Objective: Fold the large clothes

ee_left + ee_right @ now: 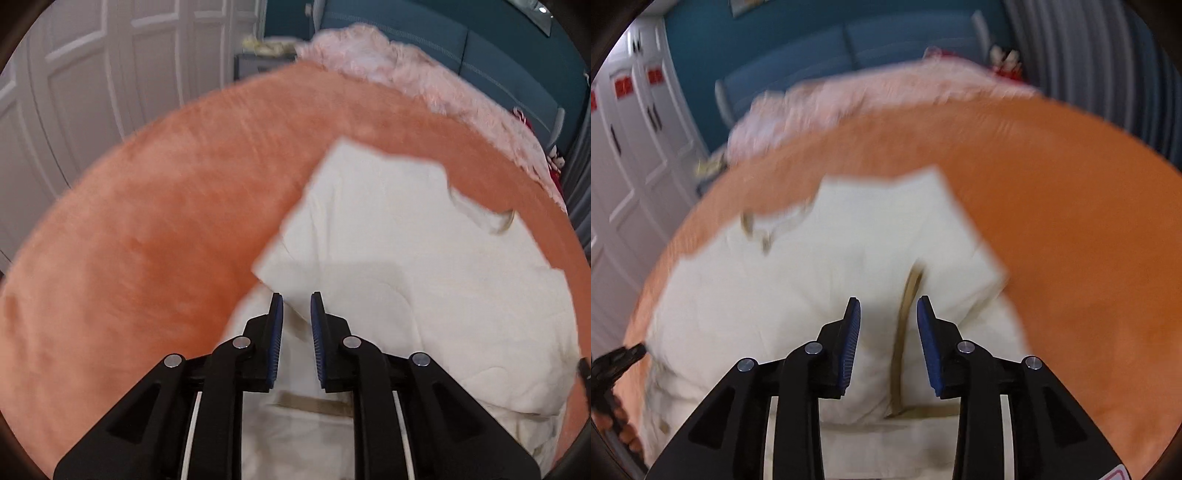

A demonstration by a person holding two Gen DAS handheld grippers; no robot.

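Note:
A large cream-white garment (399,251) with tan trim lies spread on an orange fleece bed cover (155,229); its sleeves are folded in over the body. It also shows in the right wrist view (820,266), with a tan trim strip (905,317) running down its right part. My left gripper (296,299) is open and empty just above the garment's left side. My right gripper (888,302) is open and empty, its fingers either side of the tan strip. The left gripper's tip (620,356) shows at the left edge of the right wrist view.
A pale pink fluffy blanket (406,74) lies at the far end of the bed, before a teal headboard (498,55). White cupboard doors (92,92) stand to the left. Red and white items (1004,59) sit near a grey curtain (1089,66).

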